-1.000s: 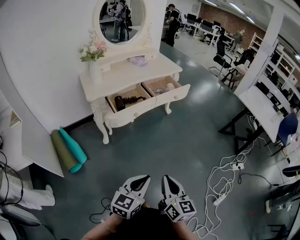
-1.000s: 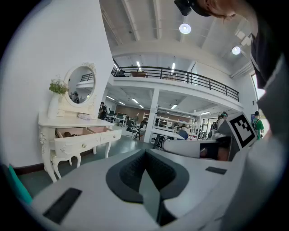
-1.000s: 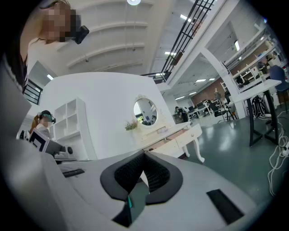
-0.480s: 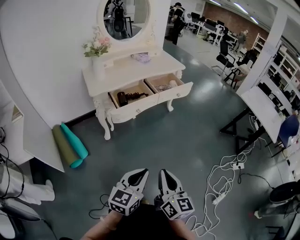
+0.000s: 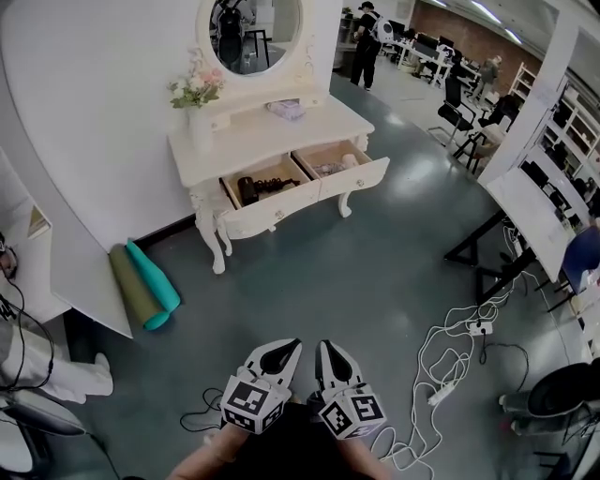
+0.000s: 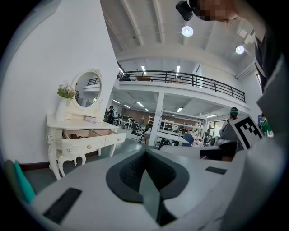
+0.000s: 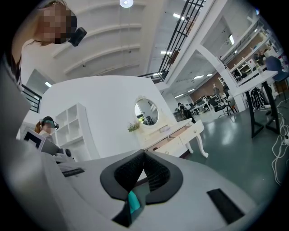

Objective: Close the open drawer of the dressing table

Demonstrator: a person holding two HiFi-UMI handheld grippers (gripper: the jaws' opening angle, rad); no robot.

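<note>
Two drawers (image 5: 267, 202) stand pulled out of the front of the white desk (image 5: 272, 141), side by side below its top, dark items lying in the left one. The desk stands against the white wall under an oval mirror (image 5: 255, 28), flowers (image 5: 197, 89) at its left end. Rolled mats (image 5: 145, 286) lie on the floor beside it. Well apart from it, close to the person, the left gripper (image 5: 281, 352) and right gripper (image 5: 328, 352) both have their jaws pressed together, holding nothing.

The dressing table (image 5: 253, 141) was finished in cream-white, its open drawers (image 5: 272, 214) lined light brown. A teal mat (image 5: 155, 284) and an olive mat (image 5: 131, 298) were seen. Black-and-white square markers were borne by the left gripper (image 5: 279, 356) and right gripper (image 5: 330, 354).
</note>
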